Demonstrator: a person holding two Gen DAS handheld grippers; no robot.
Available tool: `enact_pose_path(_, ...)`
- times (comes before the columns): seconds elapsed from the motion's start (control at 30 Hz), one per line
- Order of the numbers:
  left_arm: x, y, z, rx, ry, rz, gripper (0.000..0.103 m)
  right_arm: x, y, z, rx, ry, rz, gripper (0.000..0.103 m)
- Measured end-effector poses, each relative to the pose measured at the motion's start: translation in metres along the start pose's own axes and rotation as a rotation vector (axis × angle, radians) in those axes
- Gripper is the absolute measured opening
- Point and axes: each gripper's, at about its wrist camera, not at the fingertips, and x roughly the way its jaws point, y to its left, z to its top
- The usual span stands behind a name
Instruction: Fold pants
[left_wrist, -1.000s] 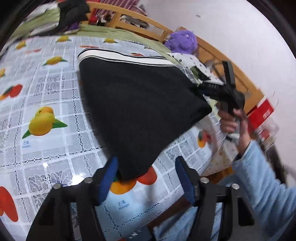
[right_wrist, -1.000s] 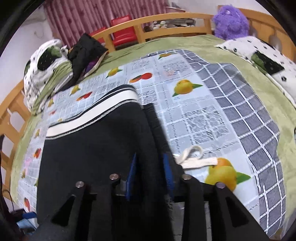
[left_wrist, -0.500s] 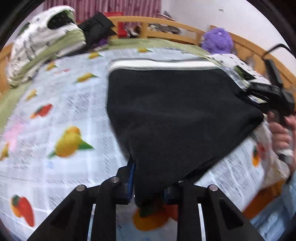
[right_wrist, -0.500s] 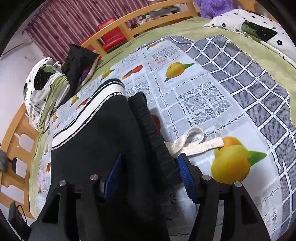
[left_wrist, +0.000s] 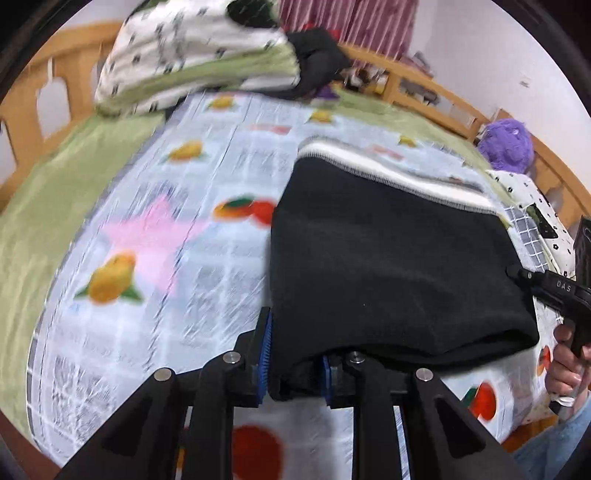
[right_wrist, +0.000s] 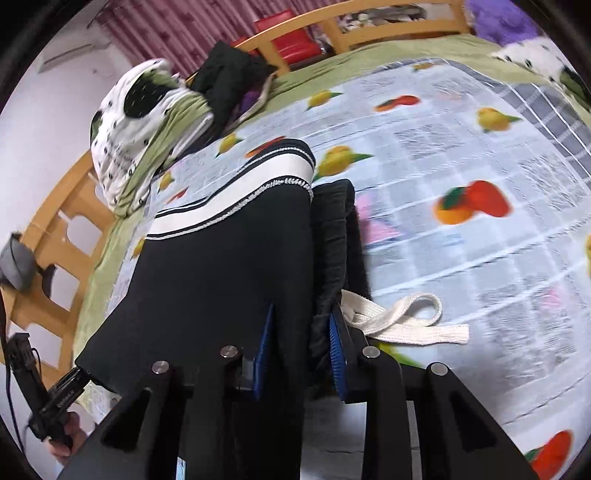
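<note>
Fruit-print tablecloth (left_wrist: 155, 325), purple plush toy (left_wrist: 508, 146), rolled bedding (right_wrist: 140, 136), red chairs (right_wrist: 291, 37)

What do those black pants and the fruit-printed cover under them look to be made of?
The black pants look like soft, matte fleece or knit: fuzzy surface, ribbed white-striped band. The fruit-printed cover looks like smooth plastic or oilcloth, lying flat with a faint sheen, though blur leaves that uncertain.

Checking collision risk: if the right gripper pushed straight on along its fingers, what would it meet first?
The black pants already clamped in the right gripper; beyond them probably the fruit-print cloth, though depth is unclear.
</note>
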Motion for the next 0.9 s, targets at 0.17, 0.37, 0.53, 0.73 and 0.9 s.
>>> enact_pose_path(0.17, -0.010, 0.002, -0.025, 0.100, 0.049, 0.041, 0.031, -0.009, 0.029, -0.004, -0.146, -0.023, -0.147, 0.035)
enact_pose_path(0.37, -0.039, 0.017, -0.031, 0.075, -0.013, 0.043, 0.039, -0.003, 0.036, 0.021, -0.157, -0.065, -0.108, 0.045)
enact_pose_path(0.53, -0.045, 0.033, -0.017, 0.009, -0.036, 0.030, 0.039, 0.022, 0.032, 0.024, -0.137, -0.057, -0.105, 0.009)
enact_pose_path(0.73, -0.047, 0.014, 0.002, 0.037, -0.065, -0.062, 0.046, 0.019, 0.015, 0.028, -0.115, 0.003, -0.136, 0.014)
enact_pose_path(0.9, -0.033, -0.019, 0.017, 0.099, -0.067, -0.101, 0.046, -0.027, 0.026, 0.014, -0.108, -0.066, -0.116, 0.023)
